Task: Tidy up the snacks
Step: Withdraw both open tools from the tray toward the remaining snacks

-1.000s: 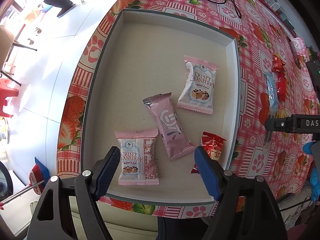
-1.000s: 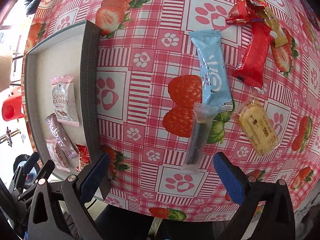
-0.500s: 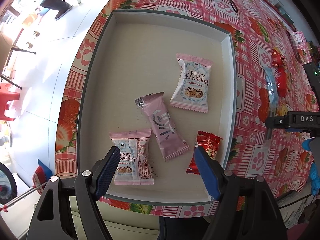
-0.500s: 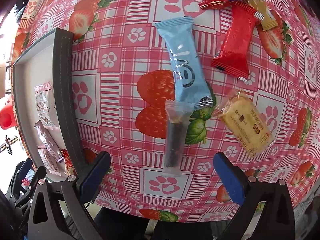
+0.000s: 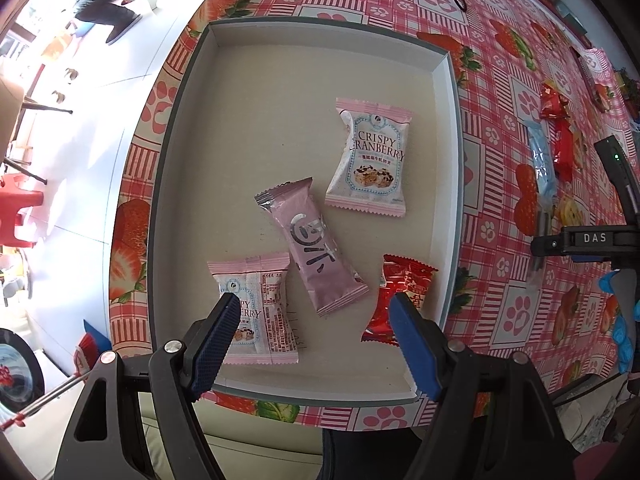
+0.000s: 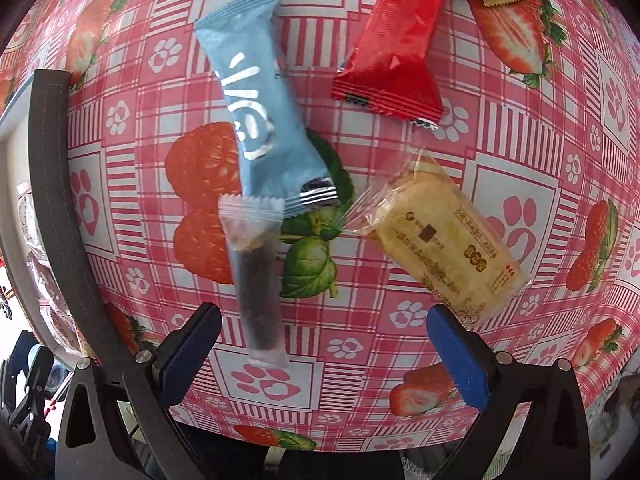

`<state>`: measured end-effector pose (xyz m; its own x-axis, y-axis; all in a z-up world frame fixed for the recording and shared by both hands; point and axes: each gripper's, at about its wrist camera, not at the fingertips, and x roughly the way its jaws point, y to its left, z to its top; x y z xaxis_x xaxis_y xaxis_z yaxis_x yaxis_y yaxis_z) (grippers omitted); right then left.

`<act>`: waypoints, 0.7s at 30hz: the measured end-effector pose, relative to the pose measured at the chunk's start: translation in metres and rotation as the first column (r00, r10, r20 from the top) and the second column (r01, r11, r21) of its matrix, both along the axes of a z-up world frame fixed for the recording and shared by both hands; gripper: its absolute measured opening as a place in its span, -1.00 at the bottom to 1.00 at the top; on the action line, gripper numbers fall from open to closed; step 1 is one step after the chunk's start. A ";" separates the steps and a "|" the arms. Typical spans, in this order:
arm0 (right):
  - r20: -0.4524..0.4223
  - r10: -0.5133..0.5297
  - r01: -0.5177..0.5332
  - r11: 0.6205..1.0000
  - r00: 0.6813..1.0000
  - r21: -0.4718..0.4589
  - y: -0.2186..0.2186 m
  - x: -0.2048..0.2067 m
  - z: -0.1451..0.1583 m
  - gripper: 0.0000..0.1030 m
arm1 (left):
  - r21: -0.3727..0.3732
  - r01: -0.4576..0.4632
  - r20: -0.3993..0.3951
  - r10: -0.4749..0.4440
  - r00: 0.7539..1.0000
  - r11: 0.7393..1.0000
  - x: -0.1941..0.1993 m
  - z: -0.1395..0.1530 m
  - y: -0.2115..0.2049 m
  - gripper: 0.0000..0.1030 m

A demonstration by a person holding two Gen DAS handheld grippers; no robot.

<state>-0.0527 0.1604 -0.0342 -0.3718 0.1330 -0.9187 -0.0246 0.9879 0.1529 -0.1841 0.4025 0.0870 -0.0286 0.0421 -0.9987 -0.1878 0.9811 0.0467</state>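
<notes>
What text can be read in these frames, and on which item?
"CRISPY CRANBERRY": upper pink-and-white packet in the tray.
"PY / BERRY": lower packet, rest hidden by a jaw.
"DAS": right gripper.
Chinese print on the yellow biscuit pack and red packet: too small.

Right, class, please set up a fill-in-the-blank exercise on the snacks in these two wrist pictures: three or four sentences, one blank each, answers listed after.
1. The tray holds ____ snack packets.
2. The packet printed CRISPY CRANBERRY lies inside the ____.
3. The clear packet with a dark bar overlaps the end of the ____ packet.
4. The right gripper has its jaws ____, nothing between them.

Answers: four; tray; blue; open
</notes>
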 end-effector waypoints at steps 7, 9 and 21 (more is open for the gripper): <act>0.014 -0.015 0.015 1.000 1.000 -0.014 -0.026 0.017 -0.003 1.00 | 0.006 0.033 -0.009 -0.033 0.999 0.999 0.009 0.002 -0.013 0.55; 0.022 -0.017 0.017 1.000 1.000 -0.023 -0.033 0.020 -0.004 1.00 | 0.008 0.047 -0.010 -0.047 0.999 0.999 0.012 0.003 -0.019 0.55; 0.034 -0.102 0.103 0.994 0.994 -0.024 -0.109 0.027 -0.026 1.00 | 0.008 0.133 -0.018 -0.133 0.991 0.991 0.033 0.010 -0.062 0.55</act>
